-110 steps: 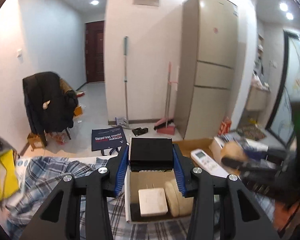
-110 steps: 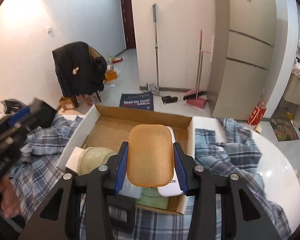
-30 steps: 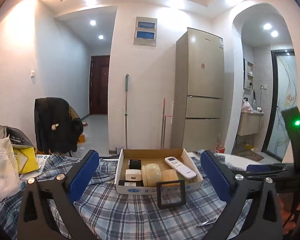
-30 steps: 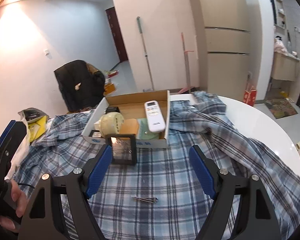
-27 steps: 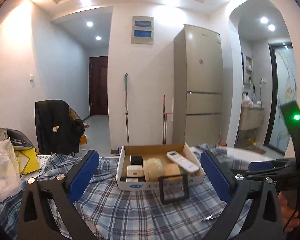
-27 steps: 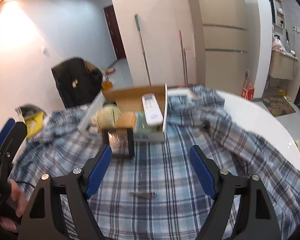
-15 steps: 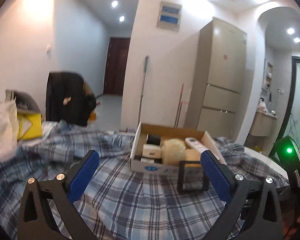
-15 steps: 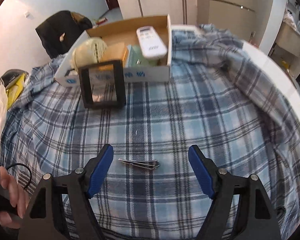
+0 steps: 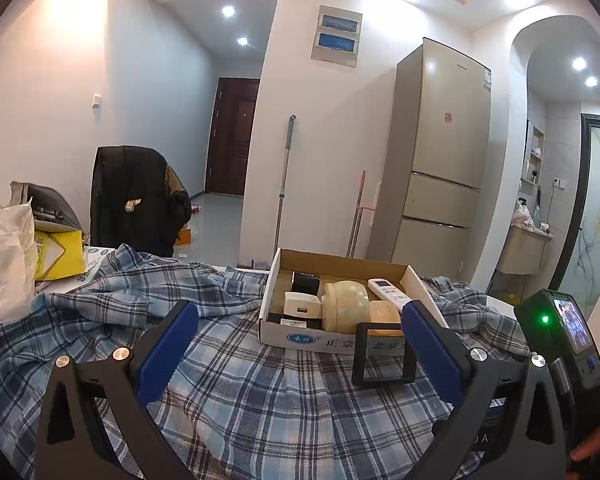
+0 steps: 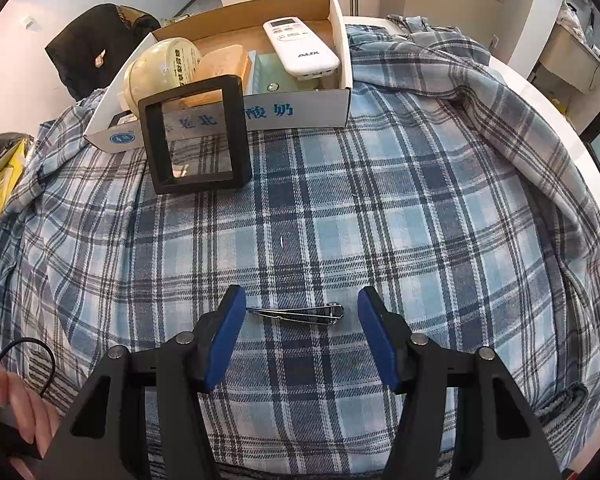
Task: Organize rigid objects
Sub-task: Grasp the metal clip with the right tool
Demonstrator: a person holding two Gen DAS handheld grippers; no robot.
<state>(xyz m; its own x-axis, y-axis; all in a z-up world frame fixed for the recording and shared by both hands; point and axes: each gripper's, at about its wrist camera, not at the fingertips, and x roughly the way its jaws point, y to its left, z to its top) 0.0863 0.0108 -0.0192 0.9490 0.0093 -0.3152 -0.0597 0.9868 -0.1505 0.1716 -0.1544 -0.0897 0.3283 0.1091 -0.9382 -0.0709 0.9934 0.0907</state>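
Fingers [image 10: 228, 332] straddle nail clippers [image 10: 298, 313] on plaid cloth [image 10: 380, 220].

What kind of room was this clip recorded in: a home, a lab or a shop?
Most likely a lived-in home, around the dining area. A tall fridge stands by the wall with a mop next to it, and the cardboard box of household bits sits on a plaid cloth over a round table.

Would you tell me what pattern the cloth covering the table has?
The cloth is blue, white and dark plaid, clearest in the right wrist view.
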